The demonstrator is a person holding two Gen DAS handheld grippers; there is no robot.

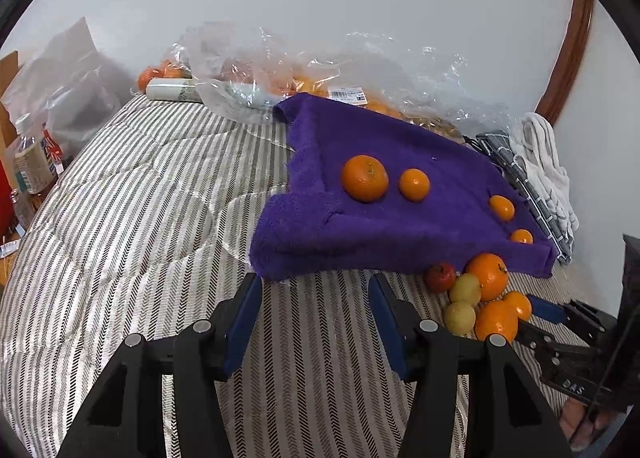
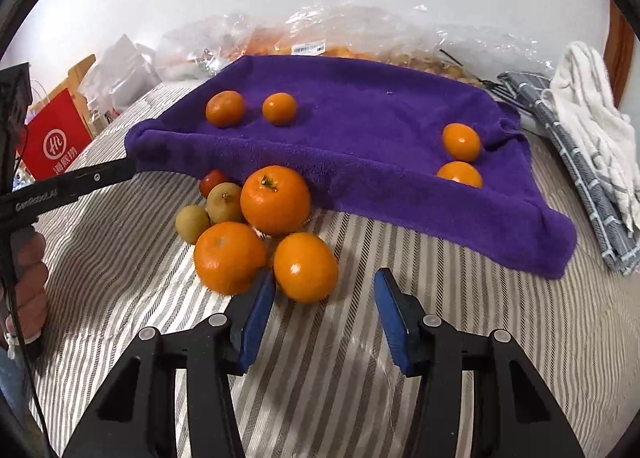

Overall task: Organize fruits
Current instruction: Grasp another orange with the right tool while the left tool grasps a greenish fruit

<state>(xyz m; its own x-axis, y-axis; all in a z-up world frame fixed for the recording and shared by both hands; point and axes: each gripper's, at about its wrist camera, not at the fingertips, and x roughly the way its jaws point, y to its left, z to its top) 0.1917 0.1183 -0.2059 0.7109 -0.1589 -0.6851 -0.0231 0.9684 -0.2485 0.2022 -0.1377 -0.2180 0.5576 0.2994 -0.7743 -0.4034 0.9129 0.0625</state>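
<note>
left gripper (image 1: 316,286) jaws apart, empty | four oranges (image 1: 364,178) on purple towel (image 1: 400,226)

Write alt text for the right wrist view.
The open right gripper hovers over a striped bedcover, just short of a pile of three oranges, two yellow-green fruits and one small red fruit. Behind, four oranges sit on a purple towel.

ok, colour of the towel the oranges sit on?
Purple towel, plain with no pattern; clearest in the right wrist view.
</note>
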